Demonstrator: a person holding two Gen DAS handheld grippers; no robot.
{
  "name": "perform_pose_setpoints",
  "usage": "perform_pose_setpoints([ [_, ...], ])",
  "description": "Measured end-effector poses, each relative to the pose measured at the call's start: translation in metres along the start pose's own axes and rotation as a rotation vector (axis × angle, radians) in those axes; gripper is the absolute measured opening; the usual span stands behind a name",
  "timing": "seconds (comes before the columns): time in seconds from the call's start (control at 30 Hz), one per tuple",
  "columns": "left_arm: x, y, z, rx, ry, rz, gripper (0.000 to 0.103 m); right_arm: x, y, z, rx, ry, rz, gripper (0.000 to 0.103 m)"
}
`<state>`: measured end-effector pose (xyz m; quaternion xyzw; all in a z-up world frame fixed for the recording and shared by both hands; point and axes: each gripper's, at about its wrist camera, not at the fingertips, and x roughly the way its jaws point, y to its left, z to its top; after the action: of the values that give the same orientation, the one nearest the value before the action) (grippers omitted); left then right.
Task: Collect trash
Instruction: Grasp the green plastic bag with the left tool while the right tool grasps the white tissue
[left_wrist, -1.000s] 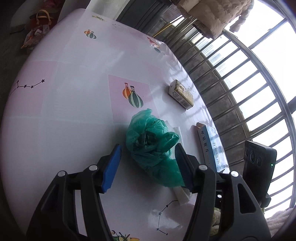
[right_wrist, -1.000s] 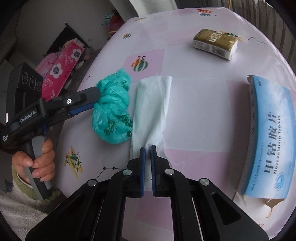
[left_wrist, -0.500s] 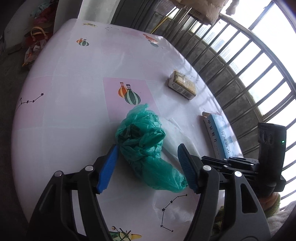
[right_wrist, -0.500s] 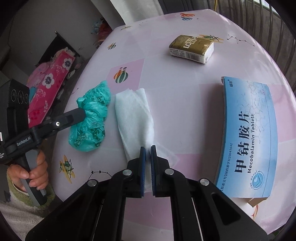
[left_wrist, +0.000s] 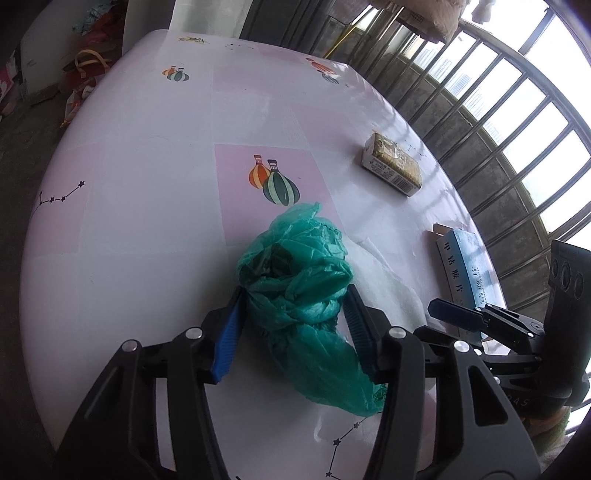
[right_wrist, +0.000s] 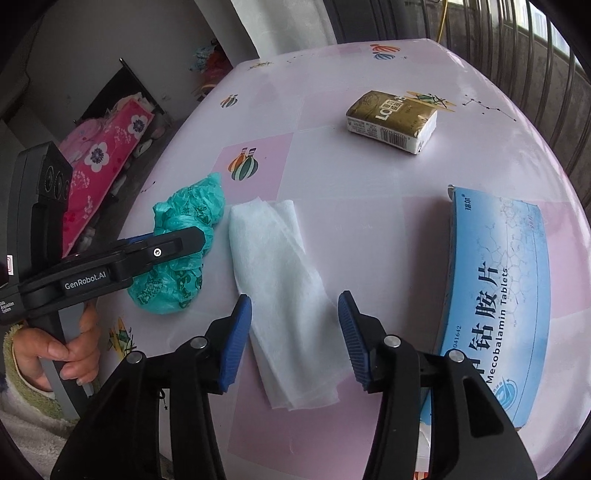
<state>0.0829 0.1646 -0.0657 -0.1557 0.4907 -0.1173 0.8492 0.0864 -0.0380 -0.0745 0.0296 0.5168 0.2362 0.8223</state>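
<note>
1. Two hand-held grippers work over our pink counter (right_wrist: 369, 229). The left hand-held gripper (left_wrist: 293, 314) has its blue pads pressed against both sides of the crumpled green plastic bag (left_wrist: 303, 295), so we judge it clamped on the bag's bunched middle. The bag lies on the counter, near our edge.
2. Our right hand-held gripper (right_wrist: 295, 332) stands with its fingers spread wide, either side of the white tissue (right_wrist: 280, 280), touching nothing we can see.
3. The tissue lies flat just beside the bag. A gold tissue pack (right_wrist: 393, 120) sits farther off, and a blue tablet box (right_wrist: 495, 295) lies to the right.
4. We expect the bag to be very light, soft and slippery; it will collapse under the pads, so the twisted, thickest part is the safest hold.
5. The tissue looks thin, limp and folded. We think it needs a pinch at its near end, pads low to the counter, or it may slide away.
6. The box looks stiff, light cardboard; gripping across its narrow side should suit it.
</note>
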Motion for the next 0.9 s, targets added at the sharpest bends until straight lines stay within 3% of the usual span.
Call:
perform_pose_setpoints([
  [0.43,-0.002,-0.001,-0.002,-0.006,-0.018,0.011,0.047,0.011,0.026,-0.005,-0.188,-0.011,-0.101,0.058],
  [0.5,-0.002,-0.002,-0.001,-0.006,-0.016,0.014,0.047,0.012,0.029,-0.006,-0.207,-0.015,-0.132,0.052],
  [0.57,-0.003,-0.003,0.000,-0.004,-0.016,0.017,0.047,0.013,0.030,-0.006,-0.219,-0.019,-0.164,0.039],
  [0.73,-0.009,-0.006,0.002,0.006,-0.034,0.027,0.046,0.009,0.018,-0.003,-0.151,-0.016,-0.110,0.009],
  [0.9,-0.023,-0.015,0.003,0.027,-0.051,0.020,0.046,-0.005,-0.005,-0.003,-0.008,-0.043,0.062,0.006],
])
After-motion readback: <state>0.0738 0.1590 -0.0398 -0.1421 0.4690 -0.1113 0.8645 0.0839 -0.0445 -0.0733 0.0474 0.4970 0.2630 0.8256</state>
